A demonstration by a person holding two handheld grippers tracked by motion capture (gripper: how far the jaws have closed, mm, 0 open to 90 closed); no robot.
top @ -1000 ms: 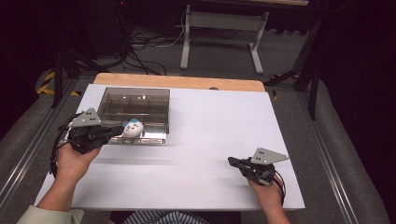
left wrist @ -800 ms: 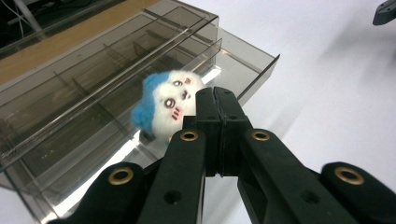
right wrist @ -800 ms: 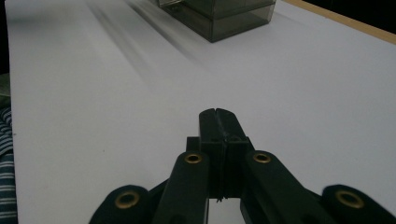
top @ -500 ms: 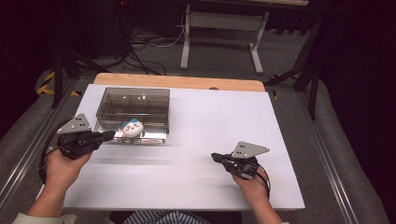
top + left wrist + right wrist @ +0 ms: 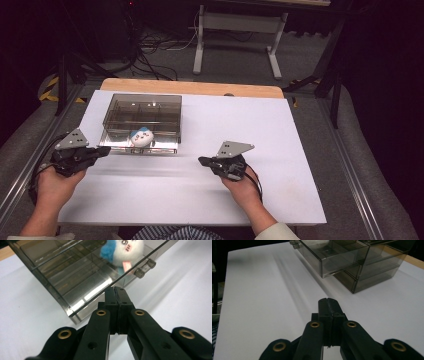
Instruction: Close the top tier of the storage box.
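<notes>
Since the earlier frames the right gripper (image 5: 204,161) has been travelling across the white desk (image 5: 280,130) from its near right part toward the middle, and the left gripper (image 5: 102,151) has been easing back toward the desk's left edge, just off the drawer front.

The plush toy (image 5: 140,136), white with a blue patch and a small drawn face, is lying in the pulled-out drawer (image 5: 140,146) at the front of the smoky clear drawer box (image 5: 142,112), which is standing on the left half of the desk. In the left gripper view the plush toy (image 5: 123,252) is showing through the drawer's front wall, with the two small knobs (image 5: 143,268) of the drawer just beside it.

The left gripper's fingers (image 5: 111,300) are clenched together with nothing between them, their tips hovering close to the drawer's near corner. The right gripper's fingers (image 5: 323,308) are likewise pressed shut and empty, pointing across bare desk toward the drawer box (image 5: 362,265), well apart from it.

Both hands are now converging on the open drawer, so the work in hand is probably pushing it shut with the toy inside, or lifting the toy out; with both sets of fingers closed, a push looks likelier.
</notes>
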